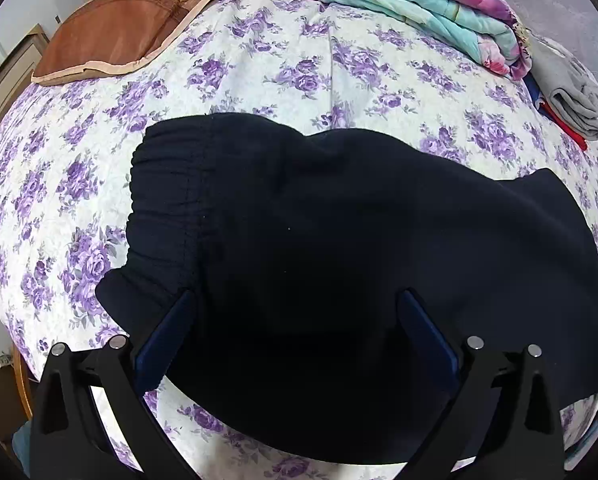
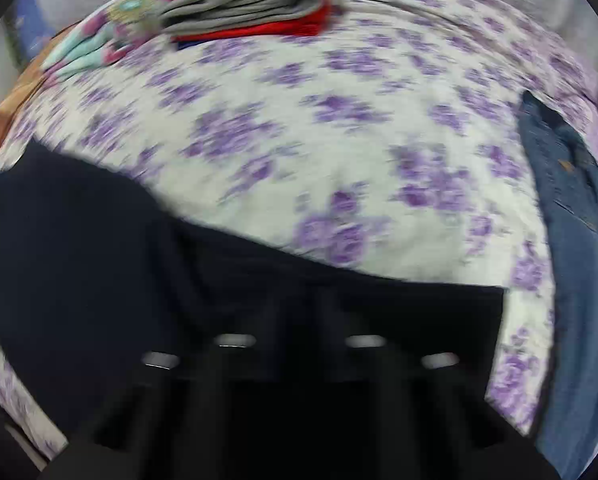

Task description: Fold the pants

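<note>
I judge the fold to be partway done: the dark navy pants [image 1: 299,248] lie on the floral bedsheet [image 1: 259,76] as a thick, doubled-looking bundle rather than spread full length, with the elastic waistband [image 1: 167,184] showing ahead and to the left of my left gripper [image 1: 297,300]. How many folds are in I cannot tell; the cloth is too dark to read its layers. At least a final tidy fold or squaring-up seems left.

My left gripper has its jaws wide apart, straddling the pants from above. The fabric runs beneath and between the two blue fingers [image 1: 167,336], but the pads do not press on it.

The right wrist view is smeared by motion. There the pants [image 2: 99,248] fill the lower left, directly under and around my right gripper [image 2: 295,304], whose jaws are drawn fully together. Whether a pinch of the dark cloth is caught in them I cannot make out. Bare sheet lies ahead, and a pair of blue jeans [image 2: 571,260] sits far to the right.
</note>
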A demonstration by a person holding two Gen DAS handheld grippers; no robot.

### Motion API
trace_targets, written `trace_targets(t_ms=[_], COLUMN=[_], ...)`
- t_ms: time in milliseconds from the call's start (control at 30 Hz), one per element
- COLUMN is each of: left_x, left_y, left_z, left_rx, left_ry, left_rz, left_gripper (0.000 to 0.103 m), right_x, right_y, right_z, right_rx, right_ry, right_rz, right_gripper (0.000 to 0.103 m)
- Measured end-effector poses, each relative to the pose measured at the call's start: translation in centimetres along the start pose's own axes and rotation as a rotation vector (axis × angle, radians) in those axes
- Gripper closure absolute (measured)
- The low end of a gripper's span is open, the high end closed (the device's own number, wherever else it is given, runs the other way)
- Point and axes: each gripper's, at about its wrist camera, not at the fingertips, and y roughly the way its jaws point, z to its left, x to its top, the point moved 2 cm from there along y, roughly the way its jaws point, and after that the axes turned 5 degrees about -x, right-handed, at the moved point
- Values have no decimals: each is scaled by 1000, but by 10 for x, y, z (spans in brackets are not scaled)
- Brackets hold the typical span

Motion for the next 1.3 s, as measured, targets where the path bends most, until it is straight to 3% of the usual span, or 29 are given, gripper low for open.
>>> trace_targets(t_ms=[67,133,167,200,333,400,433,467,533,600,633,667,733,800,900,1000,1133,1200,1233,1300], left_x=[-1,-1,-1,-1,0,1,1,1,2,2,2,3,7,11,12,9,0,-6,-10,-15], left_y=[0,0,0,1,1,-3,-5,-9,-17,-16,-10,-6,-1,-7,-21,-36,-37,-22,-10,14], left_z=[1,3,3,2,0,2,2,3,4,5,9,12,16,19,32,37,13,1,-1,-2], left_rx=[-5,-7,-2,1,9,-10,-18,-26,-16,-8,15,29,87,142,129,44,-102,-118,-83,-14], left_ry=[-5,-17,-19,-19,-13,-22,-28,-35,-37,-23,-25,-30,-31,-35,-80,-112,-37,-2,1,3], left_rz=[-7,-14,-16,-17,-8,-4,-5,-11,-37,-36,-22,-17,-25,-36,-54,-78,-50,-14,21,92], left_gripper=[5,5,5,5,5,5,5,5,5,5,5,5,5,5,5,5,5,5,5,5], right_x=[6,6,5,3,2,-1,-3,-5,-16,-24,-28,-29,-29,-29,-42,-72,-105,-109,-107,-102], right_y=[-14,-12,-8,-3,-3,-17,-25,-29,-36,-17,-4,4,5,-6,-25,-34,-23,-19,-19,-16], right_z=[-22,-44,-52,-61,-72,-81,-85,-87,-91,-87,-87,-91,-103,-111,-113,-120,-109,-96,-89,-83], right_rx=[1,17,-48,-55,40,62,37,20,-9,4,-17,-22,-74,-114,-88,1,144,96,98,145], right_ry=[116,210,226,259,382,416,409,400,373,323,304,306,368,436,432,510,600,575,564,582], right_rz=[-46,-22,-8,-16,-40,-72,-80,-87,-94,-17,27,34,21,1,-2,43,106,101,93,96], right_gripper=[101,103,103,103,103,98,92,75,53,57,54,38,28,28,25,18,18,23,42,50])
